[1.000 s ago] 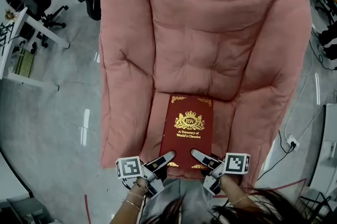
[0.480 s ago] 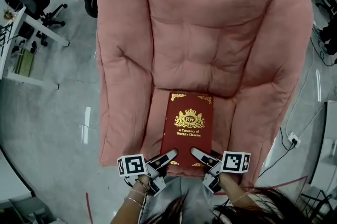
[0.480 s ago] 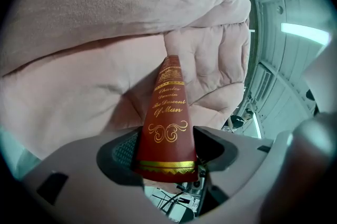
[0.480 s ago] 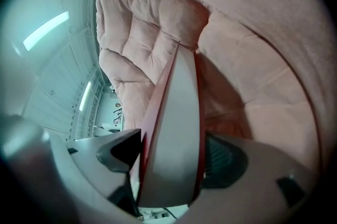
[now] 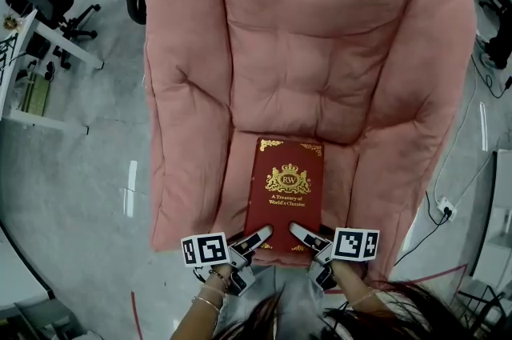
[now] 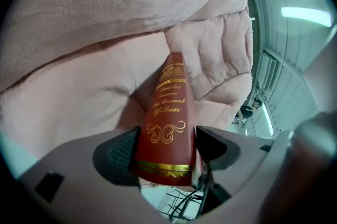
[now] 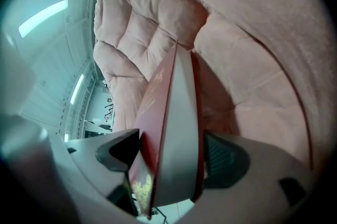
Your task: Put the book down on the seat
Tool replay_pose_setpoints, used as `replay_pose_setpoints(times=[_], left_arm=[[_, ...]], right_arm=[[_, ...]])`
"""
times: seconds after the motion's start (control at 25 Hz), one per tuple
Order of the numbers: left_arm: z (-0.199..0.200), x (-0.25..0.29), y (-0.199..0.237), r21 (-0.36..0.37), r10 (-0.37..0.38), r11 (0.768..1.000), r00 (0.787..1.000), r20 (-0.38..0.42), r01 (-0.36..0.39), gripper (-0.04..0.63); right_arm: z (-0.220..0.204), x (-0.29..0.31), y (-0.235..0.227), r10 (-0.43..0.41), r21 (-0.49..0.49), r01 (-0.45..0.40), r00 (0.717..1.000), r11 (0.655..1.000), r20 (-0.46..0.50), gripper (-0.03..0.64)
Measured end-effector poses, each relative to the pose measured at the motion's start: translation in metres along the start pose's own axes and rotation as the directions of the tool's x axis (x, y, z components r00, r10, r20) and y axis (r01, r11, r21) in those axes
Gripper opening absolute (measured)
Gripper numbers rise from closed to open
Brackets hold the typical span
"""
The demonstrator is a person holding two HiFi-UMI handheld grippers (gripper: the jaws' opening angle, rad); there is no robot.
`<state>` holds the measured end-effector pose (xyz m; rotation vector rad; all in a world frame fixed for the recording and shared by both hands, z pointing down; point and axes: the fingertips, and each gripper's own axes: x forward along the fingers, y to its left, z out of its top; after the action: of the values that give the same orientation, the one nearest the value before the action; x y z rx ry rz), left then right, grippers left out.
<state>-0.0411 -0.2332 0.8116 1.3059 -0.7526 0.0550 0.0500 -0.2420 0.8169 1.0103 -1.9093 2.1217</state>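
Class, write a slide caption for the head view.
Red book on pink armchair seat; left gripper, right gripper jaws just opening around it.

A dark red hardcover book (image 5: 285,194) lies flat and face up on the pink seat cushion (image 5: 338,180) of a thickly padded armchair (image 5: 320,50), its length running from near to far. Its front cover carries a gold crest, gold corner ornaments and the title "A Treasury of World's Classics". The gold-lettered spine (image 6: 166,117) faces left, the pale page edges (image 7: 176,149) right. The book's near end reaches the cushion's front edge.

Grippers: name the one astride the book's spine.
Left gripper: the red book's gold-lettered spine between its fingers; right gripper straddles pages. Both have just been opening.
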Motion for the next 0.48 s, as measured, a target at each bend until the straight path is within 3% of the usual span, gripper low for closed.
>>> replay_pose_setpoints(times=[0.48], left_arm=[[0.0, 0.003, 0.014, 0.049, 0.096, 0.994, 0.995, -0.016, -0.095, 0.336]], right_arm=[[-0.002, 0.004, -0.013, -0.084, -0.054, 0.083, 0.996, 0.995, -0.02, 0.364]])
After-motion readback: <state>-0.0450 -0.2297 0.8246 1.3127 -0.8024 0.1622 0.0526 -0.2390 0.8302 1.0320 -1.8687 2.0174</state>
